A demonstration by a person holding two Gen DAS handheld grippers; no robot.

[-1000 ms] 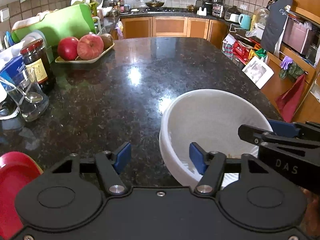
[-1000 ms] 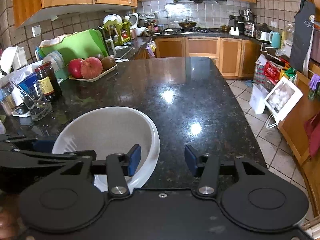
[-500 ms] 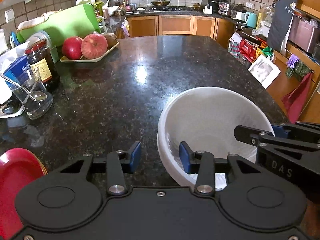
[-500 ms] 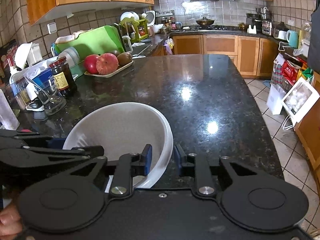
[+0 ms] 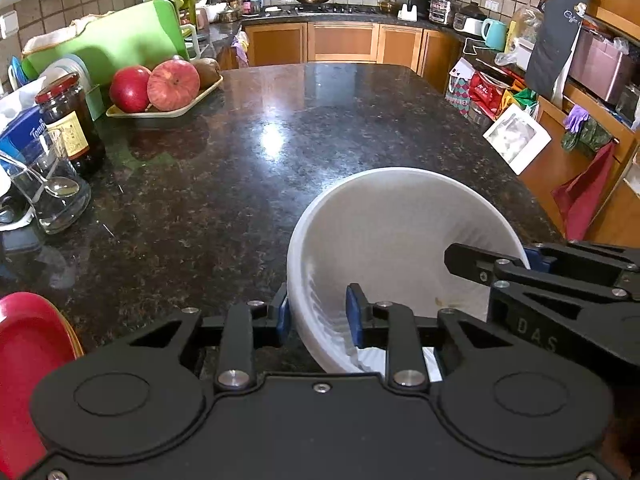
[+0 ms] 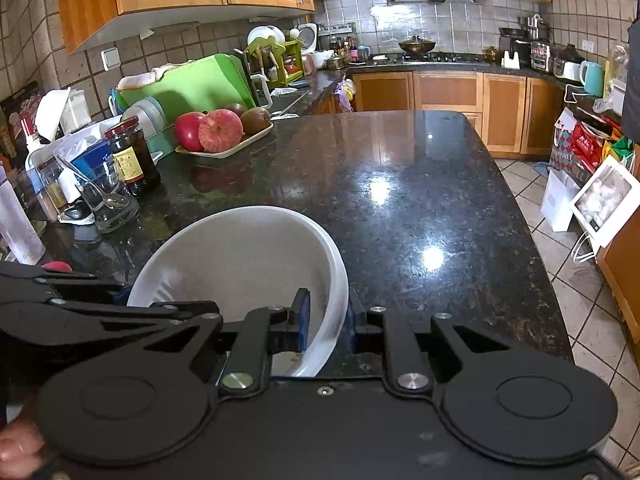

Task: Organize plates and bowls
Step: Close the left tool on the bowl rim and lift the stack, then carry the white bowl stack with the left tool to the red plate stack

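A kitchen with wooden cabinets and tiled walls surrounds a dark speckled stone worktop (image 5: 248, 184). One white bowl (image 5: 400, 240) sits tipped at the worktop's near edge, its mouth turned toward the cameras.

The left claw (image 5: 318, 314) straddles the bowl's left rim: one blue pad is outside the wall, the other inside. Its jaws have just been closing, and the pads now sit against the wall, gripping it. The right claw (image 6: 326, 320) has the opposite rim between its pads, one inside and one outside; its jaws have also just been closing and are now clamped narrowly on the thin wall. Each claw shows in the other's view, reaching in from the side.

One red plate (image 5: 28, 360) lies at the near left corner, just beside the left claw's body. Farther left stand one dark jar (image 5: 70, 120) with a red lid and one glass (image 5: 52, 196) holding a spoon. A pale tray (image 5: 164, 108) carries two red apples and, behind them, brown fruit whose number I cannot tell.
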